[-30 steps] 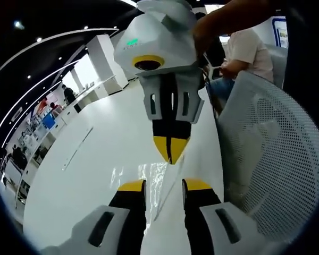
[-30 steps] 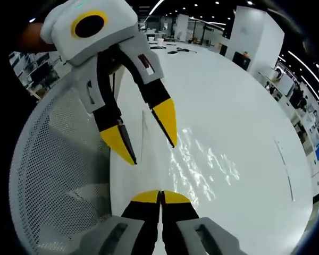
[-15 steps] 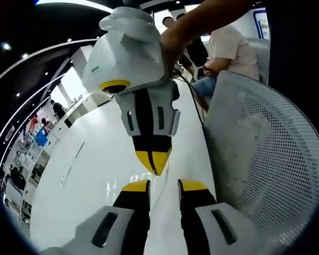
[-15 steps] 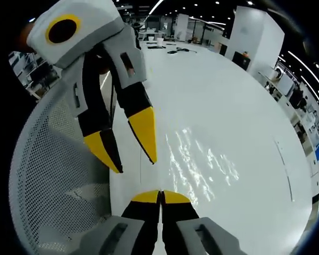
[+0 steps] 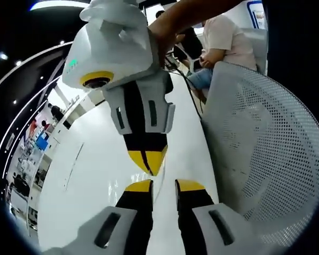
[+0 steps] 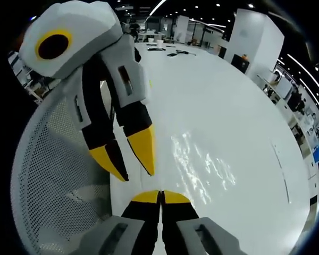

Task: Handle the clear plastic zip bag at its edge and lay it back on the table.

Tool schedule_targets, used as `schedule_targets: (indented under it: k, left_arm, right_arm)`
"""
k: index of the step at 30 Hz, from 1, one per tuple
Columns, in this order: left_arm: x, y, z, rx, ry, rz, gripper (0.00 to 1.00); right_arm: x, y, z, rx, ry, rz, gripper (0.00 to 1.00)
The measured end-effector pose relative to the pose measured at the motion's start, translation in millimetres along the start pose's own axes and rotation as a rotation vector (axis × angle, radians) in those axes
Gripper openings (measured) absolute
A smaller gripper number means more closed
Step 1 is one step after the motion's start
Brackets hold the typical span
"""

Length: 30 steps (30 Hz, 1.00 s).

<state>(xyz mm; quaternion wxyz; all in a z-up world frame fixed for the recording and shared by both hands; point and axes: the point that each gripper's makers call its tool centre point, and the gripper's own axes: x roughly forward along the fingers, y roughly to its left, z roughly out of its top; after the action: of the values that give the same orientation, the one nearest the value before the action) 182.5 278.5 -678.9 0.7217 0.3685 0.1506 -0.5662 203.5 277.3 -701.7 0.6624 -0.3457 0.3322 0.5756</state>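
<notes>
The clear zip bag lies on the white table and shows mostly as glints. In the right gripper view my right gripper is shut at the bag's near edge, apparently pinching it. My left gripper reaches in from the left, its yellow tips a little apart just above my right jaws. In the left gripper view my left gripper stands open, with a thin bag edge running up between its jaws. The right gripper points down at them with its tips together.
A white mesh chair back stands close beside the table edge; it appears again as the chair back. A hand holds the right gripper, and a seated person is behind. Small items lie at the table's far end.
My left gripper's jaws have narrowed and drawn closer to the right gripper's tips. The right gripper stays shut; the bag has barely moved on the table.
</notes>
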Motion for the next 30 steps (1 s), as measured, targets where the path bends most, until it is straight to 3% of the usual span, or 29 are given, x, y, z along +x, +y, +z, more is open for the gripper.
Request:
schedule_targets:
  k: [12, 21, 30]
  left_arm:
    - [2, 5.7, -10.0, 0.008, 0.038, 0.029, 0.11]
    - [-1, 19.7, -10.7, 0.014, 0.052, 0.06, 0.07]
    - [0, 25.9, -9.2, 0.027, 0.066, 0.078, 0.04]
  right_arm:
    - [-15, -12, 14.2, 0.012, -0.032, -0.032, 0.0]
    - [-28, -27, 28.4, 0.006, -0.08, -0.084, 0.0]
    - [-32, -36, 31.6, 0.0, -0.109, -0.129, 0.0]
